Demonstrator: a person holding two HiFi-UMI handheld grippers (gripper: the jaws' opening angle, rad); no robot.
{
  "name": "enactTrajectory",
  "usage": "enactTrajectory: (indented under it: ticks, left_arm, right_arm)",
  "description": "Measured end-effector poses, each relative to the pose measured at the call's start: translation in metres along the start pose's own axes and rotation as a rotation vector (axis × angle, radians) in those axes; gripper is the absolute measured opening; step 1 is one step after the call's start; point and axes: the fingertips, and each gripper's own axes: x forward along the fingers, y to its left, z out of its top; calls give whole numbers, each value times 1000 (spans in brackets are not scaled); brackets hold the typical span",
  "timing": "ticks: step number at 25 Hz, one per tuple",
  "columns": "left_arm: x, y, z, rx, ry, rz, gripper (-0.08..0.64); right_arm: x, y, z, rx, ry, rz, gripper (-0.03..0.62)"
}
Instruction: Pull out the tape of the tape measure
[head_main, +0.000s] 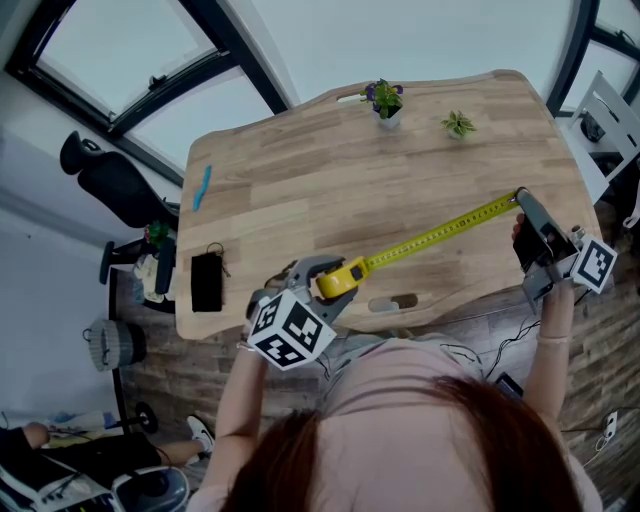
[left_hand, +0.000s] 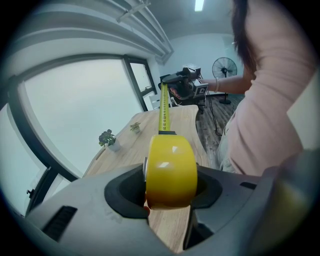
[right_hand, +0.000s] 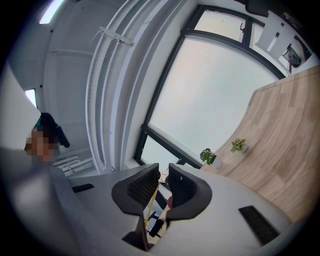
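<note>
Head view is showing a person leaning over a wooden table (head_main: 300, 190) with a gripper in each hand. The left gripper (head_main: 335, 287) is hovering at the table's near edge, and its jaws are clamping the yellow tape measure case (head_main: 343, 278) from both sides; the left gripper view is showing the dark pads pressing on the case's flanks. The yellow tape (head_main: 440, 236) is running out of the case in a straight, taut line above the table top, slanting towards the table's right edge. There the right gripper (head_main: 522, 200) is pinching the tape's far end, its jaws standing nearly together with the thin yellow strip sitting edge-on between the ribbed pads in the right gripper view. Two small potted plants (head_main: 384, 98) are standing near the table's far edge, well apart from the tape. A blue stick-like item (head_main: 202, 187) is lying near the table's left edge, and a black flat item (head_main: 206, 282) is resting at the table's near left corner. A black office chair (head_main: 110, 180) is standing on the floor just beyond the table's left side.
</note>
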Motion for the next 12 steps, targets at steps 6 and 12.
enactTrajectory:
  ticks: [6, 12]
  left_arm:
    - [1, -3, 4, 5, 4, -20, 176]
    - [2, -4, 7, 7, 6, -26, 176]
  right_arm:
    - [3, 1, 1, 17, -19, 12, 54]
    - [5, 0, -3, 34, -17, 17, 54]
